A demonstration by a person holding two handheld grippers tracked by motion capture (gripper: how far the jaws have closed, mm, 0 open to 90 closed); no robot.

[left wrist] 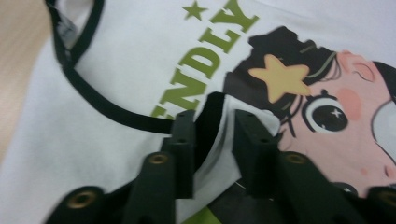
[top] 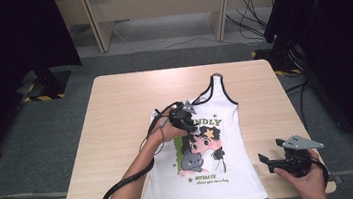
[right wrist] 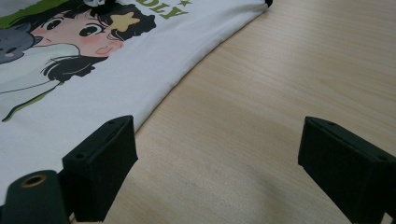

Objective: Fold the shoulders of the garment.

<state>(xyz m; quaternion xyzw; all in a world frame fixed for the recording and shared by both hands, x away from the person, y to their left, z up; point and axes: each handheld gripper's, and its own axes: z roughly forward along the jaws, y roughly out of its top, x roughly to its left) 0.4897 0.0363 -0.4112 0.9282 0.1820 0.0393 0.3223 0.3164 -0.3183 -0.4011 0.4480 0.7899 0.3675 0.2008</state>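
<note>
The left claw [top: 185, 116] reaches forward on an outstretched forearm, jaws nearly together and pinching. The right claw [top: 270, 161] sits low near the body, jaws spread wide.

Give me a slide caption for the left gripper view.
Left gripper pinching a fold of the white printed tank top at its black-trimmed neckline.

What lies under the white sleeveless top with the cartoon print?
The white sleeveless top lies flat on the light wooden table, bare around it. The left gripper pinches a fold of its black-trimmed edge. Anything beneath the fabric is covered.
</note>
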